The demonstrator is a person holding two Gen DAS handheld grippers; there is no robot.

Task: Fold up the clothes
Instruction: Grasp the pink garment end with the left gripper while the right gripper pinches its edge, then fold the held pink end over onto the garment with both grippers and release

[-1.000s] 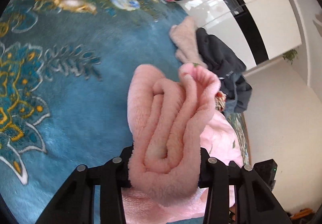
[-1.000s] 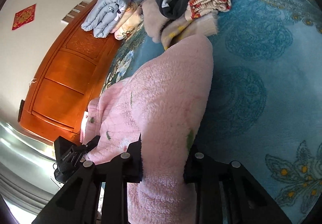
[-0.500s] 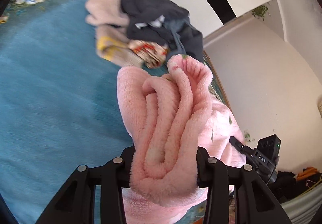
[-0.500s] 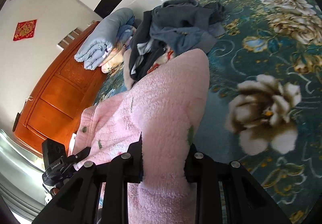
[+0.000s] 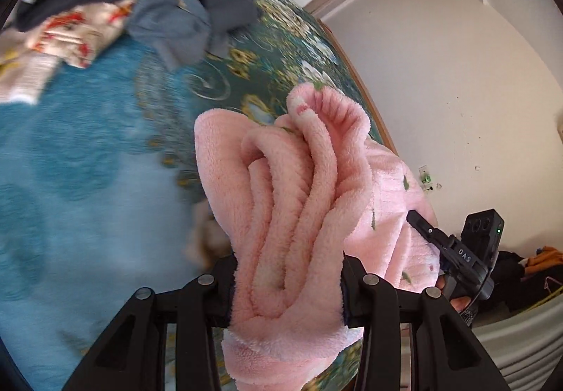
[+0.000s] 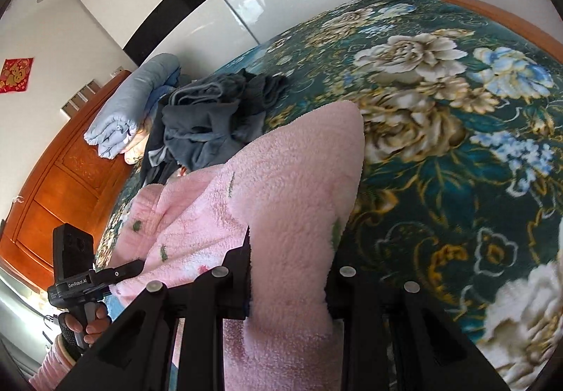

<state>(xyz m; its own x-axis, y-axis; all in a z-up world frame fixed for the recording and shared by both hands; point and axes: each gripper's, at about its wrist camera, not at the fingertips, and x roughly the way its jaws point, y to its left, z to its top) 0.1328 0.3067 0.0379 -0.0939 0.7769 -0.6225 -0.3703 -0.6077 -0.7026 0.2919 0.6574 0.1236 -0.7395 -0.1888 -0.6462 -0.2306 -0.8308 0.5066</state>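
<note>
Left gripper (image 5: 286, 280): both jaws pinch a bunched, many-layered fold of the pink fleece garment (image 5: 302, 201), whose rolled edges stand up ahead of the jaws and whose loose end hangs below them. Right gripper (image 6: 288, 280): jaws pressed onto a flatter, smooth panel of the same garment, which rises ahead to a rounded corner. The fleece spans between the two grippers, held above the bed (image 6: 457, 152); its lower edge falls out of view.

Relative to the garment: the pile of dark grey clothes (image 6: 214, 120) lies beyond it, near but apart, with a printed cream piece (image 5: 70, 36) beside that pile. A rolled pale-blue quilt (image 6: 130, 109) sits further off against the wooden headboard (image 6: 59, 187). To the right of the garment, the floral bedspread lies bare as far as the bed's wooden edge (image 6: 485, 9). A hand (image 6: 89, 322) grips the left gripper's handle.
</note>
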